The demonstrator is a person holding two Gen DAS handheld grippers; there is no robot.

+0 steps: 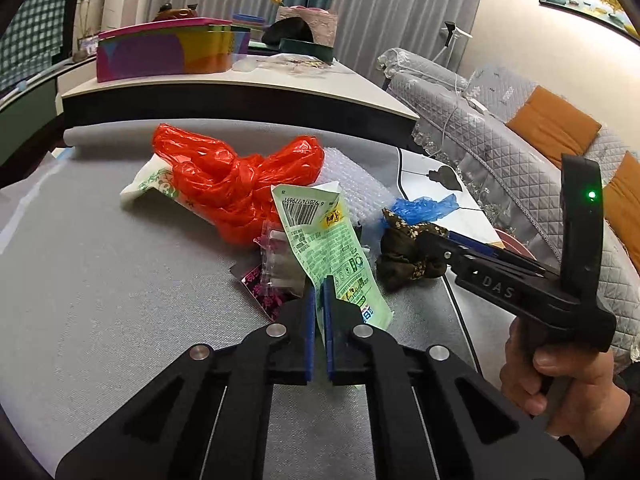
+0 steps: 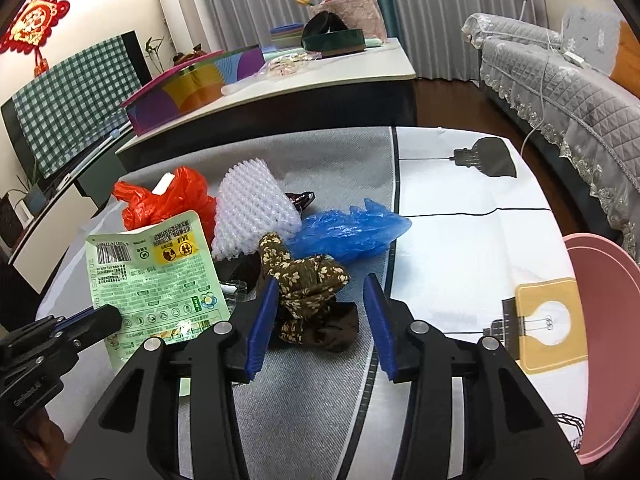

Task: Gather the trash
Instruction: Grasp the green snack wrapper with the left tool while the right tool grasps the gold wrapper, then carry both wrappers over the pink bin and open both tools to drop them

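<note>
A heap of trash lies on the grey tablecloth (image 1: 100,280): a red plastic bag (image 1: 240,184), a white foam net (image 2: 252,212), a blue plastic bag (image 2: 352,232), a pink wrapper (image 1: 268,280) and a brown floral cloth (image 2: 308,280). My left gripper (image 1: 319,284) is shut on the lower end of a green printed wrapper (image 1: 324,236), which stands up from its blue pads. My right gripper (image 2: 321,280) is open around the brown cloth; its left pad is close against the cloth, and the right pad stands apart from it.
A pink bin (image 2: 600,320) sits at the table's right edge beside the white patterned cloth (image 2: 460,240). Behind the heap stands a low table (image 1: 240,84) with a colourful box (image 1: 168,50). A grey quilted sofa (image 1: 500,120) runs along the right.
</note>
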